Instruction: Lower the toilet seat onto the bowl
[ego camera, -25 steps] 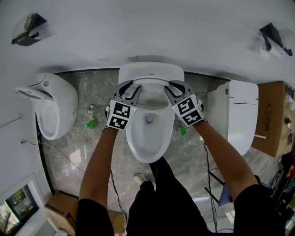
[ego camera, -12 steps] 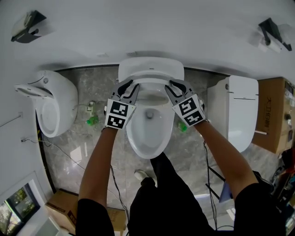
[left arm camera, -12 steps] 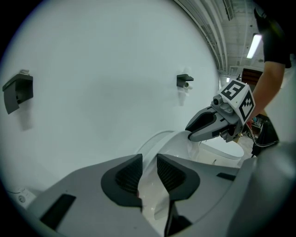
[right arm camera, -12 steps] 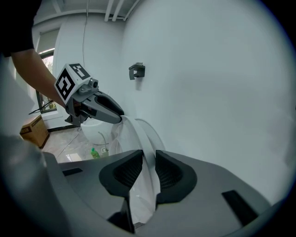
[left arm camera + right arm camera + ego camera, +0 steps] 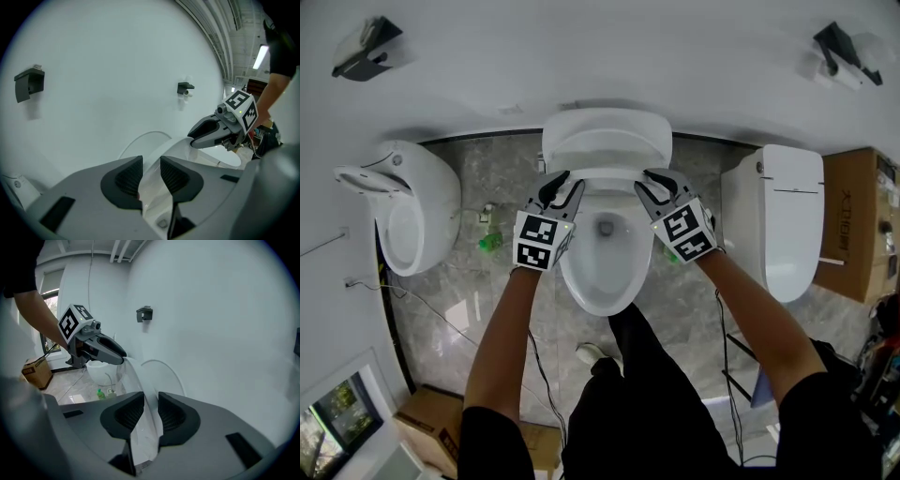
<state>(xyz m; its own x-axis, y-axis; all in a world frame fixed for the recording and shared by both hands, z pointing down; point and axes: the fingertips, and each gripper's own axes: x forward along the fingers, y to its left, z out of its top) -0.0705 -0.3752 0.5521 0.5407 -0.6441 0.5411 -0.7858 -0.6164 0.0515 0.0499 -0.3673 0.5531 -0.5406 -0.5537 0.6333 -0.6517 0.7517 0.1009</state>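
A white toilet stands at the middle of the head view, its lid [image 5: 607,139] up against the wall and its bowl [image 5: 602,272] open below. The toilet seat [image 5: 606,175] is tilted between lid and bowl. My left gripper [image 5: 561,184] grips the seat's left side and my right gripper [image 5: 658,184] its right side. In the left gripper view the seat's rim [image 5: 157,157] lies between my left gripper [image 5: 151,171] pads, whose jaws are opening slightly; the right gripper [image 5: 194,135] shows beyond. In the right gripper view the right gripper [image 5: 151,411] pads press on the seat [image 5: 145,432], with the left gripper [image 5: 119,355] on its far side.
A white urinal-like fixture [image 5: 403,220] stands at the left and another closed toilet [image 5: 787,216] at the right. Green bottles [image 5: 489,242] sit on the marble floor beside the bowl. Cardboard boxes [image 5: 858,230] are at the right, wall fittings [image 5: 361,47] above, cables on the floor.
Both grippers have kept their hold on the seat and moved a little forward and down from the lid. The view has shifted slightly.
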